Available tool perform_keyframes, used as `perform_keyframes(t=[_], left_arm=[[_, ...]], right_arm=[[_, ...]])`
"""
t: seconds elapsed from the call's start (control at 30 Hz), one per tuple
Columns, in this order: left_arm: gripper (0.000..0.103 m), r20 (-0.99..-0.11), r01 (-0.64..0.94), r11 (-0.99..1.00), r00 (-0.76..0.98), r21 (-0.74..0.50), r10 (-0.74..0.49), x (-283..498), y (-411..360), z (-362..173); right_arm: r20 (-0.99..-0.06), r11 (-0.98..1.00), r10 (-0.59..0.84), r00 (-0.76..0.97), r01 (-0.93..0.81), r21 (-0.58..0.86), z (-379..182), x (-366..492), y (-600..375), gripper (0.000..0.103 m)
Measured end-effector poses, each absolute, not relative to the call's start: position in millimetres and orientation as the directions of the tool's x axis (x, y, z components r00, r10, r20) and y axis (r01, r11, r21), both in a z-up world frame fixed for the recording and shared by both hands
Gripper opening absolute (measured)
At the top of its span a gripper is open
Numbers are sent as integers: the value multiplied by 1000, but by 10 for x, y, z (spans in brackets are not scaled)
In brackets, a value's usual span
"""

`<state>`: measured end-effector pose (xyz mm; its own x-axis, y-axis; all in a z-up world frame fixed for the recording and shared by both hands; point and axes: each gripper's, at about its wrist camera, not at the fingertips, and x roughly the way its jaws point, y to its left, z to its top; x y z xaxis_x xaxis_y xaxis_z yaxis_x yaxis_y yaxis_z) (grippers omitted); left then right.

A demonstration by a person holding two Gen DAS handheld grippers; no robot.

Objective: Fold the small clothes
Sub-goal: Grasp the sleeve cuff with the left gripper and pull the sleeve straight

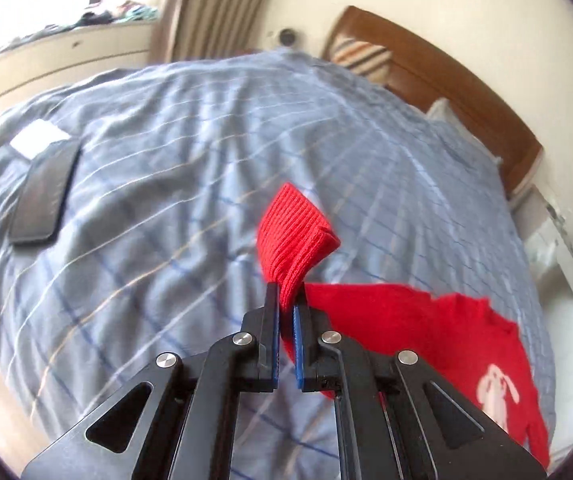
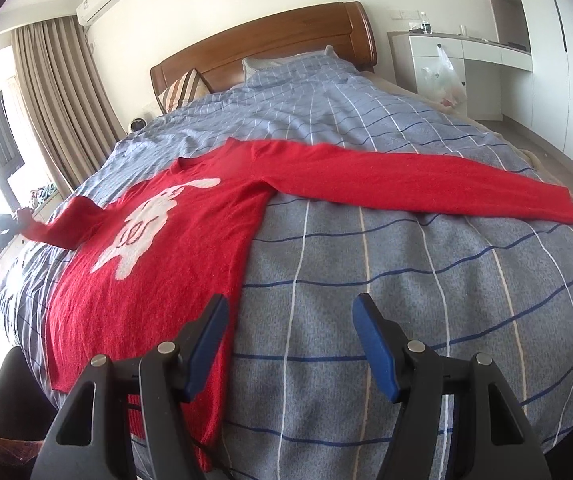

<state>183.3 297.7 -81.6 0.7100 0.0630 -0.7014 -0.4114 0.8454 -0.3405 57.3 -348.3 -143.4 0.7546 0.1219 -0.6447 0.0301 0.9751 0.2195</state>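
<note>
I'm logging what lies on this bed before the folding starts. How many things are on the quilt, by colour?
Red: 1, the sweater, its cuff held in the left gripper
Black: 1, a flat case
White: 1, a card by the case
Striped: 1, a pillow
Total: 4

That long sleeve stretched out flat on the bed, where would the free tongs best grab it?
Probably at the cuff, the sleeve's free end. It lies flat on the duvet, so the open right tongs should come down from above and pinch the edge. The left tongs grip the other cuff likewise.
</note>
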Motion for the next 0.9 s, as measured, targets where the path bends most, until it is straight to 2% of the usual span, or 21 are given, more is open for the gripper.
perform_keyframes(t=[0.13,0.3,0.67,0.9], left_arm=[[4,-740,-528,787,658,-319,142,1664,3174,-1214],[2,-777,-596,739,609,-314,162,1561,3212,-1569],[3,-764,-572,742,633,-350,128,1493,3273,-1772],[9,-738,-547,752,664,-369,121,1385,3275,-1762]], right_arm=[[-655,983,118,747,6,184,-1460,575,-3378,64],[-659,987,98,746,9,158,-1477,559,-3344,64],[-671,987,86,737,29,158,-1535,606,-3367,64],[-663,987,63,746,51,152,-1515,593,-3415,64]])
